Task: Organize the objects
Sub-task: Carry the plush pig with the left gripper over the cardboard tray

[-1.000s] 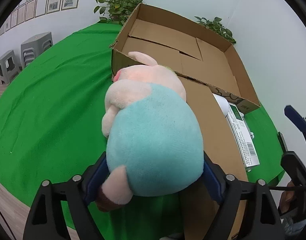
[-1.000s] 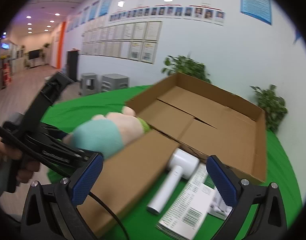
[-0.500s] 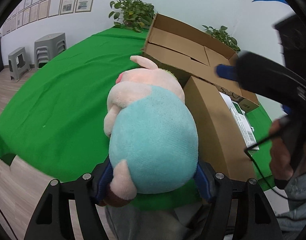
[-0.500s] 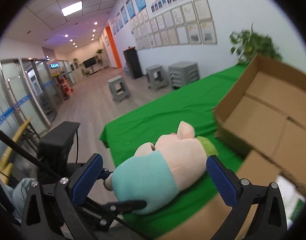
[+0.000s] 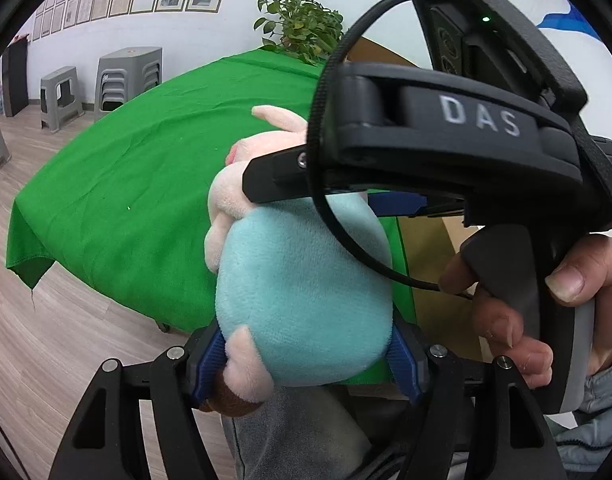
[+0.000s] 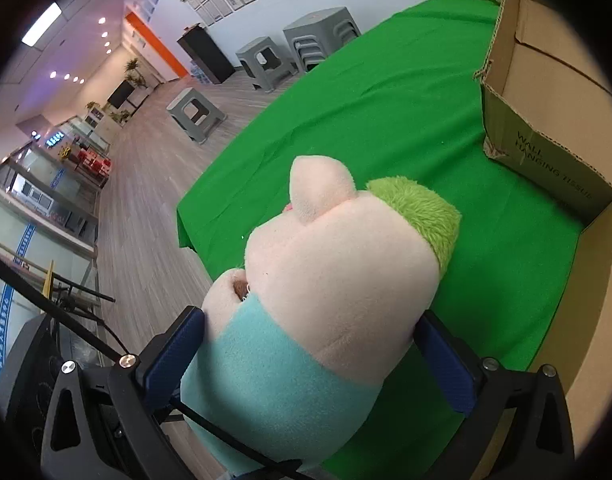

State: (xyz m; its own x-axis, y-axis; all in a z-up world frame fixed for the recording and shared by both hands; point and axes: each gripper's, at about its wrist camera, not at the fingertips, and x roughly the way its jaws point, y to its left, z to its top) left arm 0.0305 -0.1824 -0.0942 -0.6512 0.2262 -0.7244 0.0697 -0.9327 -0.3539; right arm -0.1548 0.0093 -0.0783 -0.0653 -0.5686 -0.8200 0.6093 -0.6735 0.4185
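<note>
Seemingly mid-handover, the left gripper [image 5: 306, 354] pinches the plush pig [image 5: 302, 296] low on its teal body between both pads, while from the right wrist the right gripper [image 6: 310, 356] brackets its pink head, whether pressing I cannot tell, so seat that grip before the left lets go.
</note>
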